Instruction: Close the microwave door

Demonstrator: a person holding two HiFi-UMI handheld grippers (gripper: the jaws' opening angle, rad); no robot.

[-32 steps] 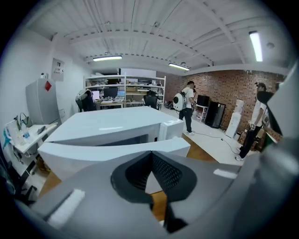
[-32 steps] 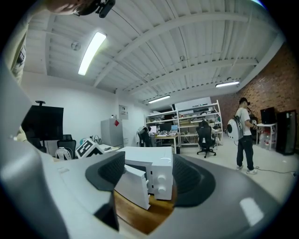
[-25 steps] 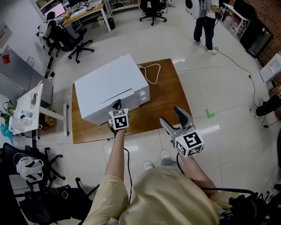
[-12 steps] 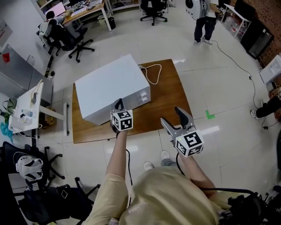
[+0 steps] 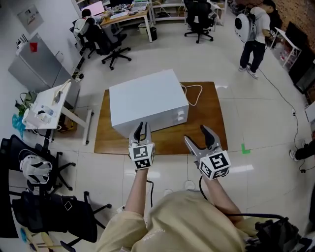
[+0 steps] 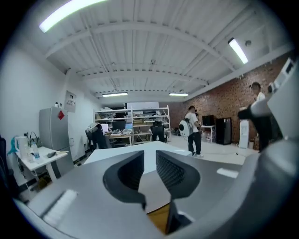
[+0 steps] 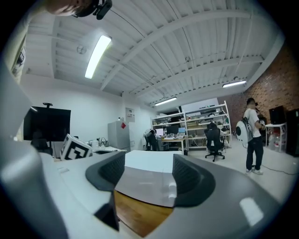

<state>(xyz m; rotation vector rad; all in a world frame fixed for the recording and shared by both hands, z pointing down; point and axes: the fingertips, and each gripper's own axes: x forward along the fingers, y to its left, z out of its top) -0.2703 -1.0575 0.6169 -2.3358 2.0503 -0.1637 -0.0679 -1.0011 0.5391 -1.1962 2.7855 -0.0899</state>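
Lab floor, low wooden board (image 5: 209, 118): one white microwave (image 5: 147, 96), door looks shut to us.
We hold two grippers nearest: left gripper (image 5: 139, 128) jaws opening, narrow gap, nothing between; right gripper (image 5: 198, 135) spread wide, empty. The microwave sits straight ahead, long axis crosswise, left gripper nearer its front, two knobs (image 5: 180, 116) rightward.

- microwave (image 5: 147, 101) front: head view sees it steeply from above; door seam not resolvable.
- knobs (image 5: 181, 115): two pale dots; markings too small to read.
- cable (image 5: 195, 93): loop lies on the board (image 5: 206, 123); one end runs out of sight behind the microwave.
- board: middle covered by the microwave.
- desk clutter (image 5: 42, 110): too small to identify.
- dark object (image 7: 93, 8): right gripper view, cut off by top edge, blurred.
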